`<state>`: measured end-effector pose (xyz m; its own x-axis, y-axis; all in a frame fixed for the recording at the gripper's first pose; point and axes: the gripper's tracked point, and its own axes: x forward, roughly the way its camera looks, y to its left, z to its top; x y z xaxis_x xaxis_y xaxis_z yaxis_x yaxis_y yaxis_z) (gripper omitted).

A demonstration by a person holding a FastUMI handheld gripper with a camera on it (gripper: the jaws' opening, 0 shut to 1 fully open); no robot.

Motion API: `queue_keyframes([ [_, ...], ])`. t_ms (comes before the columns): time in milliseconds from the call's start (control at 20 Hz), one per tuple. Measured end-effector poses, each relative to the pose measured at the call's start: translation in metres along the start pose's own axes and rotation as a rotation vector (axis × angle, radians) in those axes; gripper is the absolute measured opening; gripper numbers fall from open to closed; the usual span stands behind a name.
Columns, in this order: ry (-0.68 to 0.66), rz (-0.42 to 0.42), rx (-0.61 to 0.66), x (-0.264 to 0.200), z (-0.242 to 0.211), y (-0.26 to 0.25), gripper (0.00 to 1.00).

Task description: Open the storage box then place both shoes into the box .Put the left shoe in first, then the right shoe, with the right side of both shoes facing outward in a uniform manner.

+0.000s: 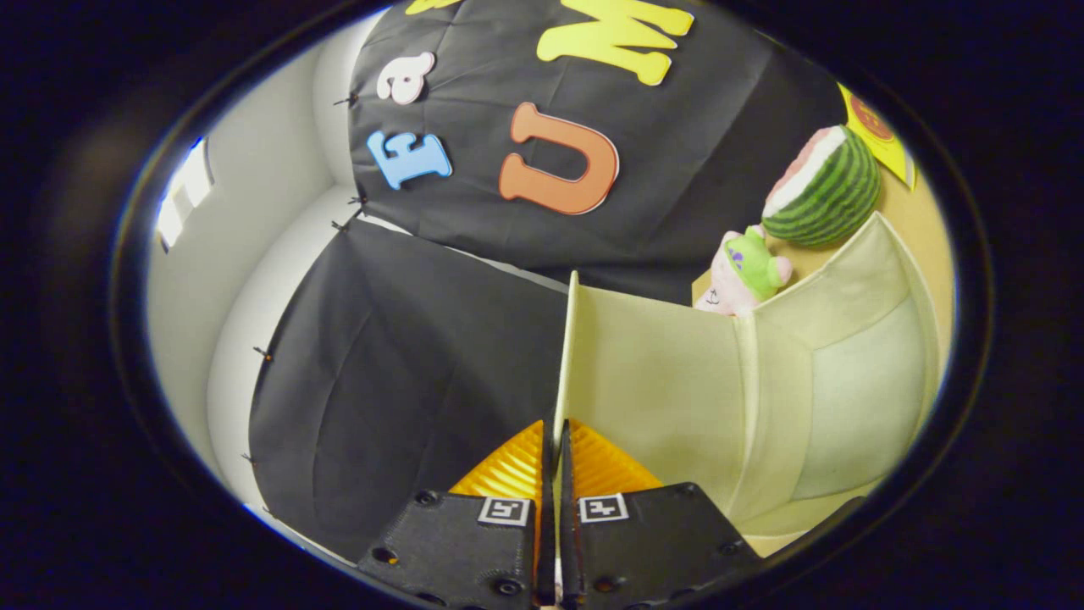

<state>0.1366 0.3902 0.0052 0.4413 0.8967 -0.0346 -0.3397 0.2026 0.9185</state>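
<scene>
Storage box point(762, 373) sat just ahead and to one side of the fingers, pale cream fabric, its lid flap point(566, 356) swung up and seen edge-on as a thin panel. Gripper point(552, 440) fingers pressed together on that flap's lower edge, one pad each side, pinching it. Inside wall of box showed a lighter rectangular panel. Beyond the box, on a tan surface point(919, 220), a pink plush toy point(741, 275) with green cap, just beside a watermelon-slice toy point(826, 191). Black cloth wall point(406, 364) behind and beside flap, white wall point(254, 220) further off
</scene>
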Motion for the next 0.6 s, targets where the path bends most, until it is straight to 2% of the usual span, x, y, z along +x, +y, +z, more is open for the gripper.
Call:
queue_keyframes([
  [50, 0.001, 0.016, -0.002, 0.007, -0.005, 0.005, 0.13],
  [100, 0.027, -0.005, -0.028, 0.011, -0.016, 0.006, 0.18],
  [250, -0.023, -0.187, -0.183, 0.01, -0.009, -0.027, 0.79],
  [400, -0.047, -0.248, -0.185, -0.006, -0.004, -0.038, 0.9],
  [450, -0.014, -0.301, -0.207, -0.012, -0.007, -0.052, 0.97],
  [550, 0.038, -0.461, -0.291, -0.028, -0.007, -0.09, 0.99],
  [600, 0.045, -0.511, -0.333, -0.038, -0.006, -0.104, 1.0],
])
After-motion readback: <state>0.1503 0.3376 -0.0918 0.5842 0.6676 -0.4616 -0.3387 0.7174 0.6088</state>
